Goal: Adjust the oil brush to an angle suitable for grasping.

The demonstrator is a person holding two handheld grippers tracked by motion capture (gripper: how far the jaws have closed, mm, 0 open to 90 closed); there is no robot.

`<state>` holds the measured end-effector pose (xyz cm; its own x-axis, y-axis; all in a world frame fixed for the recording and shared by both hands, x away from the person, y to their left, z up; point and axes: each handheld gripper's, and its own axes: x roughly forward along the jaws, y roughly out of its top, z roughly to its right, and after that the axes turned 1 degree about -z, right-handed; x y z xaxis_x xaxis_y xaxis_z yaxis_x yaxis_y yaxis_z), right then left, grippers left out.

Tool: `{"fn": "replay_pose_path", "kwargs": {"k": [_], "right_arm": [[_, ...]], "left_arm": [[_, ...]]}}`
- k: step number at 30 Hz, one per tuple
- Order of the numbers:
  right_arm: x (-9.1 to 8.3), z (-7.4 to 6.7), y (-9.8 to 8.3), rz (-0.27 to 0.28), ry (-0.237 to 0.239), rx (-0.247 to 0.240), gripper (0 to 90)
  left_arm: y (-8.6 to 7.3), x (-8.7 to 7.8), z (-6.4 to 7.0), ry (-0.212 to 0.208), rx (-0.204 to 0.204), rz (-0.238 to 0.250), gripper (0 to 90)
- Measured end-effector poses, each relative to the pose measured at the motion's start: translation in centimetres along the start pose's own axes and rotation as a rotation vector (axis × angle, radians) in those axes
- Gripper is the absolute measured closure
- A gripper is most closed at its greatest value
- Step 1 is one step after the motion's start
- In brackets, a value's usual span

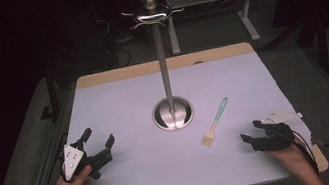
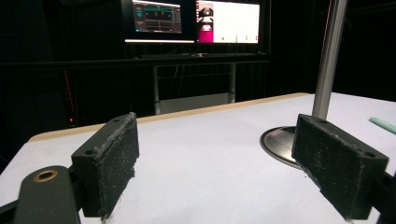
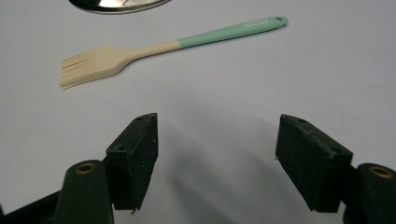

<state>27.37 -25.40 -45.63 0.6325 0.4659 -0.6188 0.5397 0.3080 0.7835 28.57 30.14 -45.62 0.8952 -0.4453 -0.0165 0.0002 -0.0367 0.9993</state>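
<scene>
The pastry brush [image 3: 163, 49] lies just ahead of the empty, wide-apart right gripper [image 3: 217, 154], seemingly crosswise to its jaws, far nearer than the likewise spread left gripper [image 1: 97, 140].

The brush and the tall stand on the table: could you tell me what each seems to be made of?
The brush looks like silicone or soft plastic with a matte finish: cream bristles moulded in one piece with the neck, and a mint-green handle. The stand looks like polished metal, probably steel: its pole and round base mirror the light, and its hooks at the top gleam.
</scene>
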Motion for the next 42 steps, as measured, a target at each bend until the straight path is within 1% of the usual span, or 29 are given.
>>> {"fn": "replay_pose_path", "kwargs": {"k": [7,8,9,12,15,16,18,20,22,24,25,28,29,30,36,37,38,42], "right_arm": [[-0.1,0.2,0.0,0.004,0.0,0.004,29.4],[-0.1,0.2,0.0,0.008,0.0,0.001,29.4],[-0.1,0.2,0.0,0.008,0.0,0.001,29.4],[-0.1,0.3,0.3,0.01,0.008,0.001,29.4],[0.0,0.3,0.8,0.011,0.016,0.002,31.7],[0.0,0.3,0.9,0.011,0.017,-0.002,33.8],[0.1,0.3,1.2,0.011,0.028,0.004,38.3],[0.3,0.2,1.5,-0.001,0.037,0.006,44.0],[0.4,0.1,1.8,-0.008,0.045,0.005,48.8],[0.4,0.0,2.1,-0.014,0.058,0.003,53.9],[0.5,0.0,2.3,-0.016,0.063,-0.005,56.0],[0.5,-0.1,2.9,-0.012,0.086,-0.008,64.7],[0.5,-0.1,2.9,-0.012,0.086,-0.008,64.7],[0.8,-0.3,3.4,-0.021,0.098,-0.017,70.9],[1.4,-0.7,4.0,-0.044,0.12,-0.037,84.3],[1.6,-0.8,4.2,-0.054,0.123,-0.037,86.2],[1.7,-0.9,4.3,-0.05,0.122,-0.044,88.6],[2.3,-1.0,4.9,-0.054,0.124,-0.049,89.8]], "left_arm": [[0.0,0.0,0.0,0.001,-0.001,0.0,14.5],[0.0,0.0,0.1,0.003,-0.018,0.01,14.5],[0.0,0.0,0.1,0.003,-0.018,0.01,14.5],[0.0,0.0,0.1,0.004,-0.017,0.004,14.5],[0.0,0.0,0.1,0.004,-0.018,0.009,14.5],[0.0,0.0,0.1,0.004,-0.018,0.008,14.5],[0.0,0.1,0.1,0.002,-0.018,0.01,14.5],[0.0,0.1,0.1,0.001,-0.016,0.007,14.5],[0.0,0.1,0.1,0.001,-0.022,0.008,14.5],[0.0,0.1,0.1,0.0,-0.017,0.004,14.5],[0.0,0.1,0.1,0.0,-0.017,0.004,14.5],[0.0,0.0,0.1,0.001,-0.013,0.002,14.5],[0.0,0.0,0.1,0.001,-0.013,0.002,14.5],[0.0,0.0,0.1,0.001,-0.013,0.003,14.5],[0.0,0.0,0.1,0.002,-0.01,0.003,14.5],[0.0,0.0,0.2,0.002,-0.01,0.003,14.5],[0.0,0.0,0.2,0.002,-0.012,0.006,14.5],[0.0,0.0,0.2,0.002,-0.01,0.003,14.5]]}}
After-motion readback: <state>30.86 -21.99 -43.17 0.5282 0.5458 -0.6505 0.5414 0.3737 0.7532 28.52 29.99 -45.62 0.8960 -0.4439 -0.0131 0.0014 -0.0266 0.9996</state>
